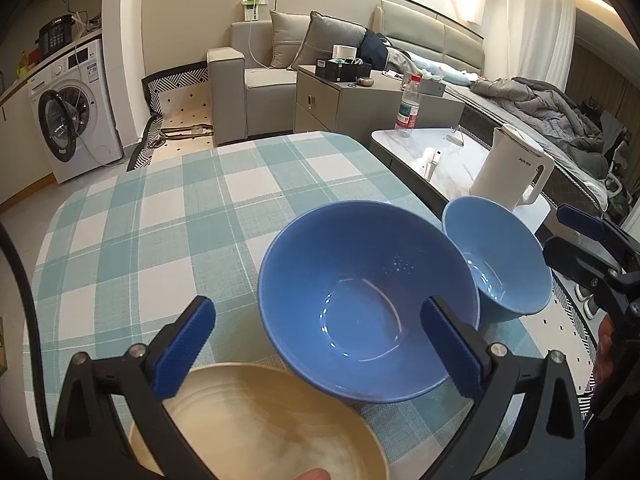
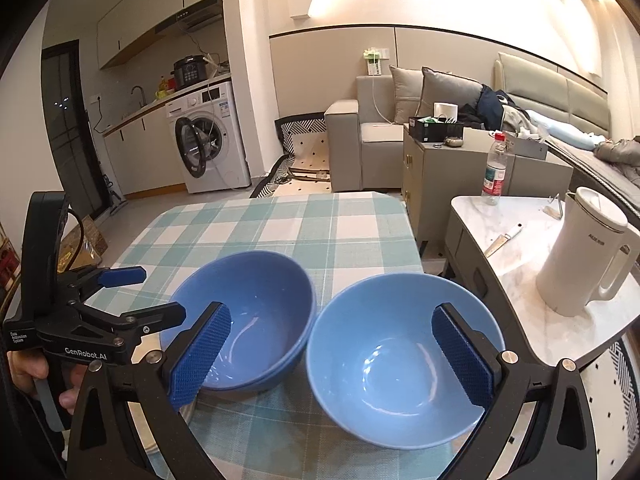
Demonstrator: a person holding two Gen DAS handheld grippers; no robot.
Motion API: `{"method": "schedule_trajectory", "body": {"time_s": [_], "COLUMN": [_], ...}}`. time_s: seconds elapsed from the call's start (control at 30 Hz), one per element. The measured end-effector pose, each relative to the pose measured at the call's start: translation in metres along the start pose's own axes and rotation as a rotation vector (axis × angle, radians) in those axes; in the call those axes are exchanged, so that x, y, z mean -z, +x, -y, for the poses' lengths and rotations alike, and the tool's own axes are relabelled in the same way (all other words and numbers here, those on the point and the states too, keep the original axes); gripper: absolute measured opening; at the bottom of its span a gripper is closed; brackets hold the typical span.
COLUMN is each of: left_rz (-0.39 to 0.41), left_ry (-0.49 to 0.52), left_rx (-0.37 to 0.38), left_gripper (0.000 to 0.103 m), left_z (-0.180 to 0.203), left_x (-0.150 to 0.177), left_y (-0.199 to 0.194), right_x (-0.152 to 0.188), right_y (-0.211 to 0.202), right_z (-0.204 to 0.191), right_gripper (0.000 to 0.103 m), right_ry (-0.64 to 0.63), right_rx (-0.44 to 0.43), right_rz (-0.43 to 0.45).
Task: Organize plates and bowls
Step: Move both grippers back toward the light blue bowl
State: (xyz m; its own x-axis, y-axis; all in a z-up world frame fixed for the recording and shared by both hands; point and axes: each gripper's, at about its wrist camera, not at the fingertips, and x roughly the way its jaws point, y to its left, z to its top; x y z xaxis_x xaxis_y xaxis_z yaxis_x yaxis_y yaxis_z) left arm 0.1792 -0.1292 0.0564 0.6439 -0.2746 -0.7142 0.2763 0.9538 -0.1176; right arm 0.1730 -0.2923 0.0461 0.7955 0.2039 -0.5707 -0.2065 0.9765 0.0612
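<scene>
A dark blue bowl stands on the checked tablecloth; it also shows in the right wrist view. A light blue bowl sits right beside it at the table's right edge and also shows in the right wrist view. A cream plate lies nearest me. My left gripper is open above the plate and the dark bowl's near rim. My right gripper is open, its jaws spanning the light blue bowl. Both are empty.
A marble side table stands to the right with a white kettle, a water bottle and a knife. A grey sofa and cabinet lie beyond; a washing machine is far left.
</scene>
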Motion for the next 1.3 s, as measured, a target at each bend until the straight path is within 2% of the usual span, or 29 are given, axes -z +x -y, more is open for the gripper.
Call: {"method": "schedule_trajectory", "body": {"time_s": [0.27, 0.5, 0.8, 1.1, 1.3], "left_rz": [0.01, 0.035, 0.019, 0.036, 0.031], "left_ry": [0.024, 0.007, 0.02, 0.059, 0.058], "left_rx": [-0.022, 0.015, 0.038, 0.037, 0.063], "left_gripper": [0.103, 0.103, 0.103, 0.103, 0.103], "left_z": [0.015, 0.03, 0.051, 0.074, 0.083], "left_x": [0.002, 0.0, 0.004, 0.008, 0.008], "left_y": [0.0, 0.001, 0.009, 0.004, 0.003], "right_x": [0.015, 0.018, 0.024, 0.029, 0.03], "right_y": [-0.022, -0.033, -0.049, -0.049, -0.052], "right_z": [0.019, 0.044, 0.079, 0.097, 0.102], "right_gripper": [0.102, 0.102, 0.102, 0.102, 0.102], "right_ry": [0.008, 0.058, 0.125, 0.162, 0.168], "right_rx": [0.024, 0.065, 0.11, 0.129, 0.167], "right_rz": [0.068, 0.071, 0.079, 0.065, 0.064]}}
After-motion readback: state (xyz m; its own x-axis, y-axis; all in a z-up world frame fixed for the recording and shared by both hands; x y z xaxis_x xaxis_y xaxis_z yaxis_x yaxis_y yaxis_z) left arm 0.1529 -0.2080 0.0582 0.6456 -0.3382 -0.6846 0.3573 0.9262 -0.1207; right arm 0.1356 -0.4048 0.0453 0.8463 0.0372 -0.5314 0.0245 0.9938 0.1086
